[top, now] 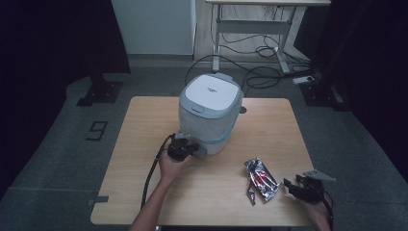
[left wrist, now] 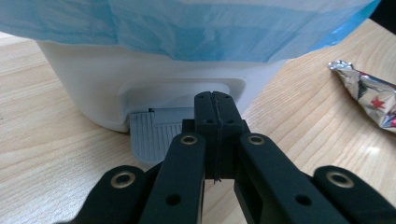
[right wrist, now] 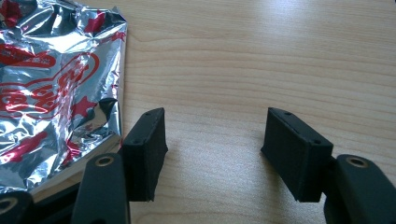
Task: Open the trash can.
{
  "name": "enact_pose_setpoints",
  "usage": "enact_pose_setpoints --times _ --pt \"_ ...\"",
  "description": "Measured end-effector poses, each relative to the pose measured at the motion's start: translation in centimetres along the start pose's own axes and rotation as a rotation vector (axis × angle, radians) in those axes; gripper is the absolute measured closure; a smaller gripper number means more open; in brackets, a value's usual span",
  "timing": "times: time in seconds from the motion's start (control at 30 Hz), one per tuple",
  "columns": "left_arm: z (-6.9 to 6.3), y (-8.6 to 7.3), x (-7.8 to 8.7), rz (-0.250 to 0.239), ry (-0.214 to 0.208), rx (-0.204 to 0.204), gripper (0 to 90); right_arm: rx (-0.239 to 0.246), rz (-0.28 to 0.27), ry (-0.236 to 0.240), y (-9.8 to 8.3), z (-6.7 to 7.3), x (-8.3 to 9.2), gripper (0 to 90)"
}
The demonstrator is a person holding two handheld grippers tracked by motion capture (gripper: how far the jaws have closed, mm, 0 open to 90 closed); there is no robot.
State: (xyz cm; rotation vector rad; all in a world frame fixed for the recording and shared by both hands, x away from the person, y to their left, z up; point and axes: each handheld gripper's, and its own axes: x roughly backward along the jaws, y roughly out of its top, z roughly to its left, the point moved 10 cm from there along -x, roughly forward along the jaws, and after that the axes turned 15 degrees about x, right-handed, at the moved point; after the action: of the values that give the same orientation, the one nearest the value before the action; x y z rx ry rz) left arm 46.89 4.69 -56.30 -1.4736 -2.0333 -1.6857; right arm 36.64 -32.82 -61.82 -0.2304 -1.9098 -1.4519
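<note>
A white lidded bin [top: 210,112] with a blue liner bag stands at the table's middle; its base [left wrist: 93,88] and grey foot pedal [left wrist: 152,133] show in the left gripper view. My left gripper [top: 195,147] is shut with nothing between its jaws, its tips [left wrist: 215,100] right at the recess above the pedal. A crumpled silver and red foil wrapper [top: 260,180] lies at the front right. My right gripper [top: 287,185] stands open just right of the wrapper [right wrist: 51,93], jaws low over bare wood [right wrist: 215,140], nothing between them.
The wooden table [top: 269,125] has bare room on its left and back right. A black cable [top: 151,173] trails from the left gripper toward the front edge. Beyond the table stand a desk frame [top: 250,29] and loose floor cables [top: 262,72].
</note>
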Motion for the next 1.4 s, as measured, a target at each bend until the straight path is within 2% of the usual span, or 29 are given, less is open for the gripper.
enact_pose_setpoints --times 0.17,0.3,0.33,0.4,0.53,0.67,0.8,0.93,1.13,1.2,1.4 --pt "0.3 -0.4 -0.7 0.013 0.016 0.003 90.0 0.0 0.0 0.001 0.0 0.0 0.0 38.4" --pt "1.2 -1.2 -1.6 0.045 0.063 0.01 90.0 0.001 0.0 0.0 0.0 0.0 0.0 38.4" --pt "1.3 -1.2 -1.7 0.023 0.056 0.026 90.0 0.002 0.0 -0.001 0.0 0.0 0.0 38.4" --pt "1.3 -1.2 -1.7 0.016 0.053 0.037 90.0 0.003 0.001 -0.002 0.0 0.0 0.0 38.3" --pt "1.2 -1.5 -1.8 -0.002 0.092 0.015 90.0 0.008 0.004 -0.008 0.0 0.0 0.0 37.7" --pt "1.2 -1.7 -1.7 -0.007 0.099 0.014 90.0 0.01 0.007 -0.012 0.0 0.1 0.0 37.1" --pt "1.2 -2.0 -1.6 -0.031 0.122 -0.023 90.0 0.011 0.008 -0.014 -0.1 0.1 0.0 36.9" --pt "1.2 -2.1 -1.6 -0.043 0.107 0.008 90.0 0.013 0.01 -0.018 -0.1 0.1 0.0 36.6" --pt "1.2 -2.1 -1.6 -0.043 0.126 0.003 90.0 0.009 0.01 -0.017 -0.1 0.1 0.0 36.6" --pt "1.1 -2.2 -1.7 -0.042 0.149 0.003 90.0 0.009 0.01 -0.018 -0.1 0.1 0.1 36.6" --pt "1.1 -2.3 -1.8 -0.037 0.156 0.006 90.0 0.012 0.012 -0.023 -0.1 0.1 0.0 36.5"
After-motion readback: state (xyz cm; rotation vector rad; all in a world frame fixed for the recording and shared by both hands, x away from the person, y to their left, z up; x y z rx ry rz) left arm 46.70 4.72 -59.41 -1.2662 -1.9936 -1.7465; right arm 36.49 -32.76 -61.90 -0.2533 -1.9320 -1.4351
